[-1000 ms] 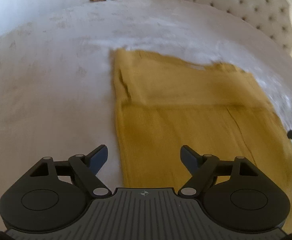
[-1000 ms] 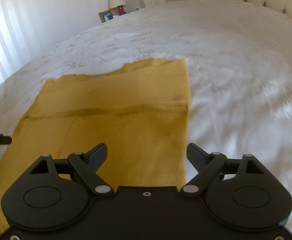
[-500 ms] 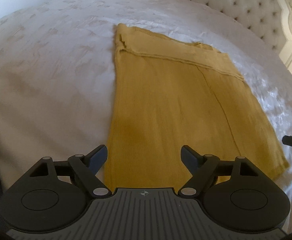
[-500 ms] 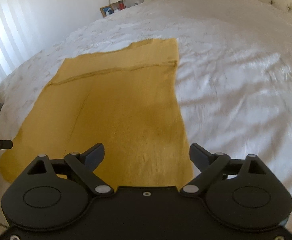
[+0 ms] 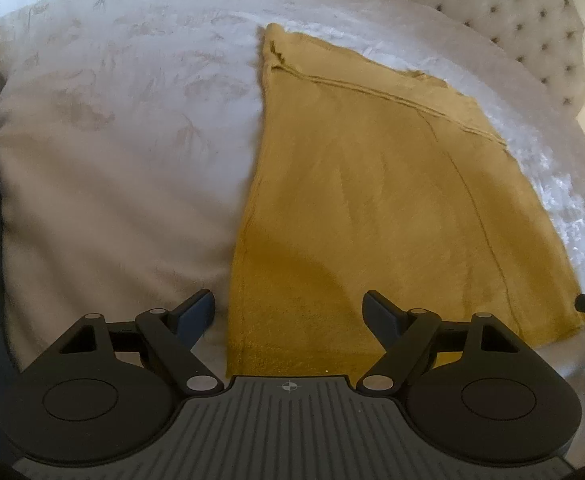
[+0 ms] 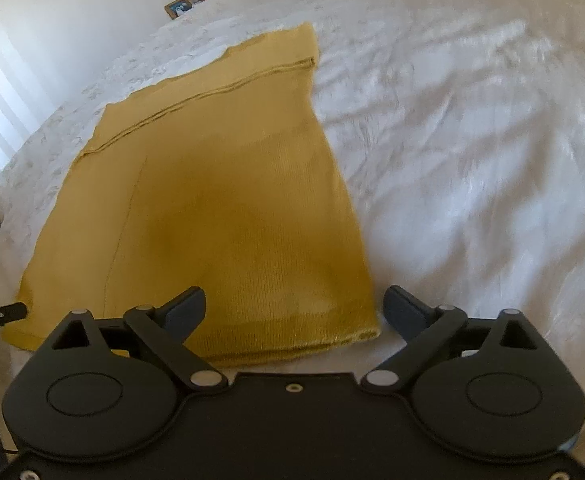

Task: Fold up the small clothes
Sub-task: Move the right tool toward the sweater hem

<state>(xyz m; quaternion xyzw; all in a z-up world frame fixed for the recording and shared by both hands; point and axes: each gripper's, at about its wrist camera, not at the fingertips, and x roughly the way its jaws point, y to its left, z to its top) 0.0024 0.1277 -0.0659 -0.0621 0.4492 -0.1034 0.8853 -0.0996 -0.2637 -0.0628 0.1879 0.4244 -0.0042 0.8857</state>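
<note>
**Both grippers spread wide at the near hem of a flat mustard garment**

In the left wrist view, the white bedspread [image 5: 104, 168] fills the 9 o'clock side, bare and faintly patterned. The left gripper [image 5: 288, 312] sits at 6 o'clock with its jaws wide apart and nothing between them; its left finger is over the bedspread, its right finger over the cloth, so the gap straddles the garment's near-left corner. The mustard-yellow garment [image 5: 372, 200] lies flat on the bed, running from 6 o'clock up toward 12 o'clock, with a stitched seam crossing its far end and a thin vertical crease down its right part. At 1 to 2 o'clock stands the tufted headboard [image 5: 512, 20]. At 3 o'clock, by the garment's near-right corner, the dark tip of the other gripper shows.

In the right wrist view, the left gripper's tip pokes in at 9 o'clock, just beside the garment's [image 6: 228, 200] near-left corner. The cloth spreads from 7 o'clock up to 12 o'clock, its near hem folded double and lying just ahead of the right gripper [image 6: 294, 308]. That gripper is likewise spread open and empty, its left finger over the cloth, its right finger over the bedspread [image 6: 472, 160] at 3 o'clock. A picture frame [image 6: 178, 6] stands at 11 o'clock beyond the bed.
</note>
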